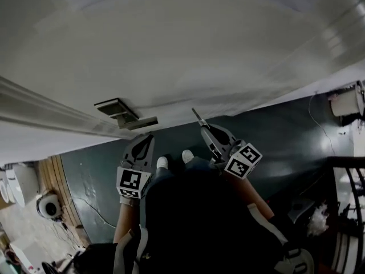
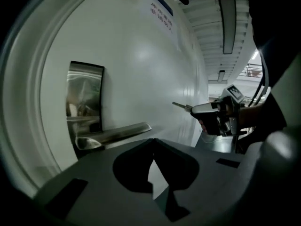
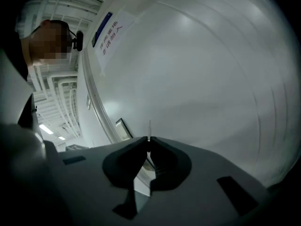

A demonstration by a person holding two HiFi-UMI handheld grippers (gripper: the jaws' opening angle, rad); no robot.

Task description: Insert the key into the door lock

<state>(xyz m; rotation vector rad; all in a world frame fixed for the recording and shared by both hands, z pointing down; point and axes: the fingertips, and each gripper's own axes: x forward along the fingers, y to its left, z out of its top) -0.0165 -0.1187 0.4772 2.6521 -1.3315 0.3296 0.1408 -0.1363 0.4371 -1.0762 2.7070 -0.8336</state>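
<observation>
A white door (image 1: pixel 188 50) fills the head view, with a metal lock plate (image 1: pixel 114 107) and a lever handle (image 1: pixel 142 122) on it. My right gripper (image 1: pixel 205 129) is shut on a thin key (image 1: pixel 197 117) that points at the door, to the right of the handle and apart from it. In the right gripper view the key blade (image 3: pixel 149 127) sticks out past the closed jaws, with the lock plate (image 3: pixel 123 128) off to the left. My left gripper (image 1: pixel 149 137) sits just below the handle, shut and empty. The left gripper view shows the lock plate (image 2: pixel 85 98), handle (image 2: pixel 115 134) and key (image 2: pixel 181 106).
A paper notice (image 3: pixel 109 32) is stuck high on the door. The door frame (image 1: pixel 45 110) runs along the left. Below lie a dark floor (image 1: pixel 285 136) and the person's white shoes (image 1: pixel 162 162). A black railing (image 1: pixel 351 210) stands at the right.
</observation>
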